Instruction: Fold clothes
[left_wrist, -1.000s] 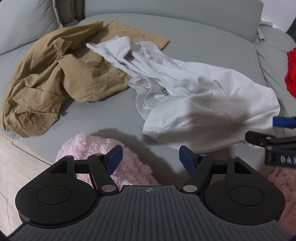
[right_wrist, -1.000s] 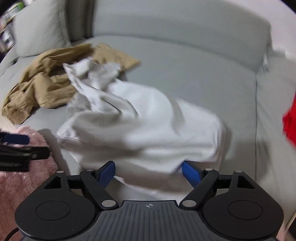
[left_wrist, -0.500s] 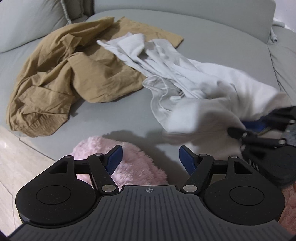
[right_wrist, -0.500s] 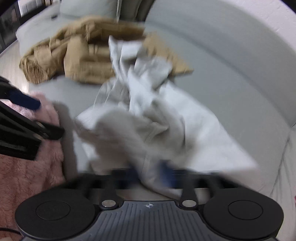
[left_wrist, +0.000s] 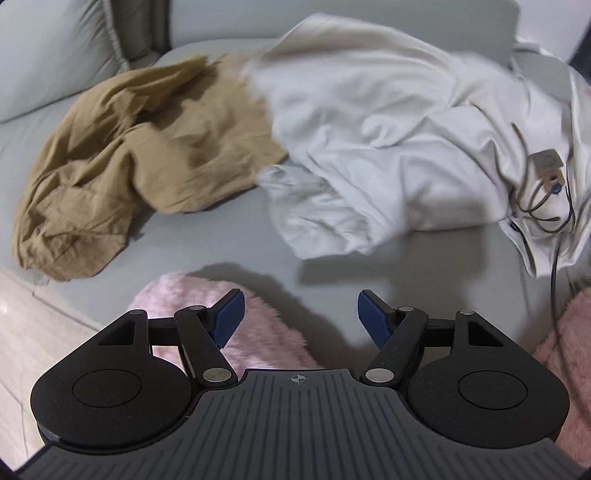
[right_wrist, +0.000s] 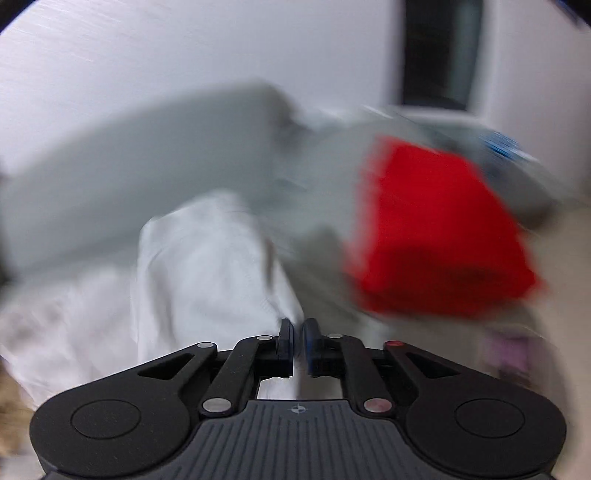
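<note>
A white garment (left_wrist: 388, 122) lies bunched on the grey sofa seat (left_wrist: 221, 243), part of it lifted up at the right, with a hang tag (left_wrist: 546, 162) on strings showing. A crumpled tan garment (left_wrist: 129, 162) lies to its left. My left gripper (left_wrist: 298, 314) hovers open over the seat's front edge, short of both, nothing between its fingers. In the blurred right wrist view my right gripper (right_wrist: 298, 338) is shut on a fold of the white garment (right_wrist: 207, 266), which trails away to the left.
A fluffy pink fabric (left_wrist: 236, 325) sits under my left gripper and again at the right edge. Folded red cloth (right_wrist: 436, 229) rests on the sofa to the right. Sofa backrest (right_wrist: 129, 158) behind, pale floor (left_wrist: 33, 332) at lower left.
My right gripper went from open to shut on the white garment and lifted it up and to the right, spreading it. The left gripper stayed open and barely shifted.
</note>
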